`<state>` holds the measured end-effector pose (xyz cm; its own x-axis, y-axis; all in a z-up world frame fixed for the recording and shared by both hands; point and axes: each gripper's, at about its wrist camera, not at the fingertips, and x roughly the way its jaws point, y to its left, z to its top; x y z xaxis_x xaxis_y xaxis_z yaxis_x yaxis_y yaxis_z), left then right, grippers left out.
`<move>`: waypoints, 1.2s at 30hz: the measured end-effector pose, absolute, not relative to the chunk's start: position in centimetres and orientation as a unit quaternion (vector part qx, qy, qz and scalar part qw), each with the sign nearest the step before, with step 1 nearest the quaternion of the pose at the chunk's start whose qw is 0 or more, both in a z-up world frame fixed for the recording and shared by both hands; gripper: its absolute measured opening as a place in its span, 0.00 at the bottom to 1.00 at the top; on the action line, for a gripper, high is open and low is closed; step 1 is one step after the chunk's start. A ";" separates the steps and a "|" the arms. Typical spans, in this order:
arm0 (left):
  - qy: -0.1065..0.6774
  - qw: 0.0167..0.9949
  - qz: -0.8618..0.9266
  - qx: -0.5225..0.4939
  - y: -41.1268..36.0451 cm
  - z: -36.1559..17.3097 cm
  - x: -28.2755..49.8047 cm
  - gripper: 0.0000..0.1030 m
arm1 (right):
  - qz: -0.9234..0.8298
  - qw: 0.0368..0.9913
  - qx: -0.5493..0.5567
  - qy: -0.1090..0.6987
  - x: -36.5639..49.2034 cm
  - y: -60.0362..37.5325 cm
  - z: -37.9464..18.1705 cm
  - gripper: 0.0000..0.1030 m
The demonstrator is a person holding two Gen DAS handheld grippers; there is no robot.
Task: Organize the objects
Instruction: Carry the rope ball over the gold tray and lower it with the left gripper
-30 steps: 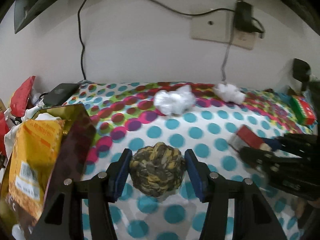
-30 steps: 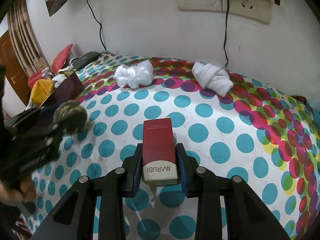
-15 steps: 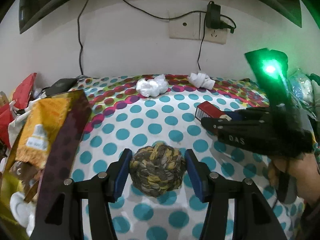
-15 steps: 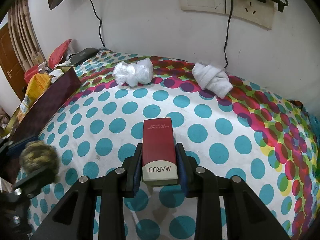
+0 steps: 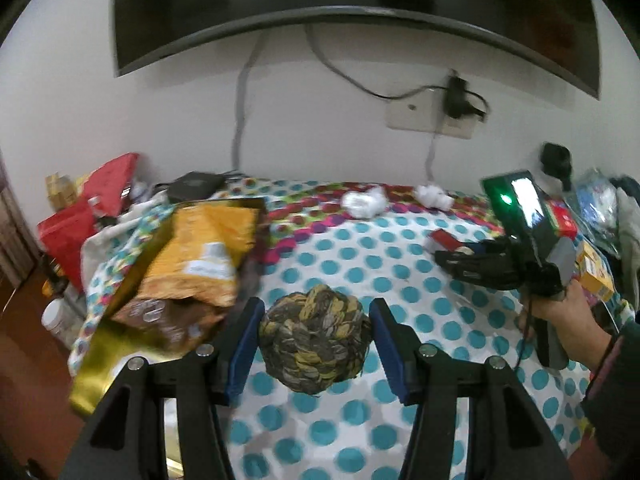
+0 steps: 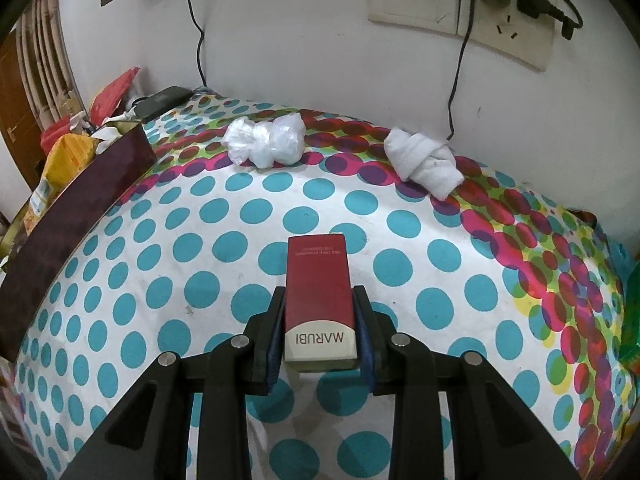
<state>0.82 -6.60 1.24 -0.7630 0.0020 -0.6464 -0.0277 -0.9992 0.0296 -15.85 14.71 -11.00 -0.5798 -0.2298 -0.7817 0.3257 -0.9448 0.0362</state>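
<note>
Left tongs (image 5: 314,338) are clamped on the woven ball (image 5: 314,340), a knot of yellow and grey weave, blue pads pressing in from both sides, and the ball rides clear above the dotted cloth (image 5: 400,264) that covers the bench. Just to its left sits the dark box (image 5: 256,236) with the gold lining, an orange snack bag (image 5: 200,256) slumped inside it and spilling over the near edge. The ball hangs close to that box's right wall.

Over to the right tongs (image 6: 320,328): clenched tight on the red carton (image 6: 319,292), its white end reading MARUBI toward the camera, the far end stretching out over the spots. Whether the carton's underside touches the cloth, can't tell from here. In the left view you can see a hand (image 5: 568,320) gripping that tool, green light glowing on its top.

Back by the wall, a crumpled plastic bag (image 6: 264,142) and a knotted white cloth bundle (image 6: 424,160) lie apart from each other. A wall socket (image 6: 460,4) with a cable hangs above them.
</note>
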 end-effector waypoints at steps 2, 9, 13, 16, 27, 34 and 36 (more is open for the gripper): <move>0.005 -0.009 0.939 -0.343 -8.4 1.7 1.4 0.54 | -0.887 0.155 0.431 0.059 -15.8 14.6 -11.0 0.29; -0.042 -0.100 0.933 -0.344 -17.1 2.6 3.5 0.54 | -0.887 0.154 0.431 0.060 -15.8 14.3 -11.1 0.29; -0.057 -0.132 0.926 -0.348 -20.7 2.4 4.4 0.54 | -0.887 0.153 0.430 0.064 -15.8 14.2 -11.1 0.29; -0.060 -0.141 0.923 -0.354 -22.0 1.9 4.4 0.54 | -0.887 0.154 0.431 0.062 -15.8 14.3 -11.1 0.29; -0.052 -0.117 0.920 -0.370 -20.9 -0.4 0.7 0.54 | -0.887 0.153 0.430 0.064 -15.9 14.2 -11.2 0.29; -0.049 -0.126 0.910 -0.391 -21.5 -1.8 -0.8 0.54 | -0.887 0.154 0.431 0.063 -15.9 14.2 -11.2 0.29; -0.051 -0.129 0.908 -0.396 -21.9 -2.4 -1.0 0.54 | -0.887 0.154 0.431 0.063 -15.9 14.2 -11.2 0.29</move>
